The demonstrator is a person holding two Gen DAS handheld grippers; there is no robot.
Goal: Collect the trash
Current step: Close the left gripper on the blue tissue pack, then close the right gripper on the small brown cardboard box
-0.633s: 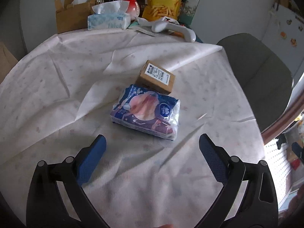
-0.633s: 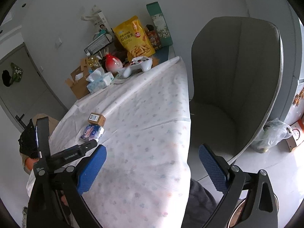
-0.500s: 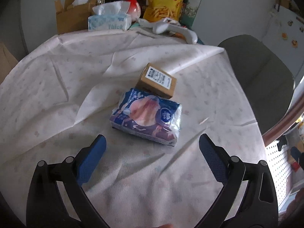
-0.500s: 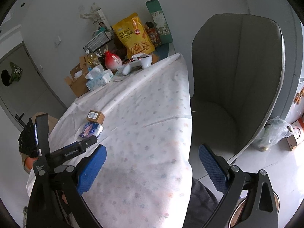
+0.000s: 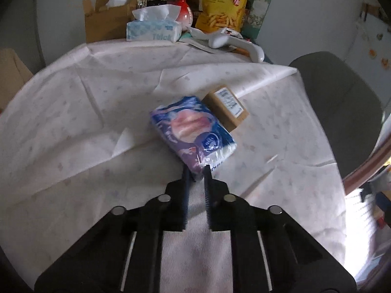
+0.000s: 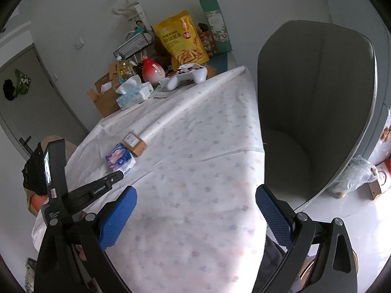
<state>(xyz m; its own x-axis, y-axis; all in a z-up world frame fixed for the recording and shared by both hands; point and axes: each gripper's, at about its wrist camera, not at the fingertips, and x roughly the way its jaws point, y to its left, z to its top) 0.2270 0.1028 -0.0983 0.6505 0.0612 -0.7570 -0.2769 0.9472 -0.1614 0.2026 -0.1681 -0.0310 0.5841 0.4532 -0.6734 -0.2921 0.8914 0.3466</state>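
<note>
A blue and pink tissue pack [image 5: 190, 131] lies on the white tablecloth [image 5: 73, 122], touching a small brown cardboard box [image 5: 226, 107] behind it. My left gripper [image 5: 196, 169] is shut on the near corner of the pack. The right wrist view shows the same pack [image 6: 119, 157], the box [image 6: 134, 144] and the left gripper [image 6: 122, 174] at the pack's near end. My right gripper [image 6: 195, 210] is open and empty above the table's near right edge.
At the table's far side stand a tissue box [image 5: 154, 29], an open cardboard box [image 5: 107, 22], a red vase [image 5: 183, 12], a yellow snack bag [image 5: 222, 2] and a white game controller [image 5: 234, 41]. A grey chair [image 6: 315, 102] stands on the right, a plastic bag [image 6: 354, 175] on the floor.
My left gripper went from wide open to shut on the tissue pack's near corner, and the pack has turned. My right gripper stayed open and shifted a little.
</note>
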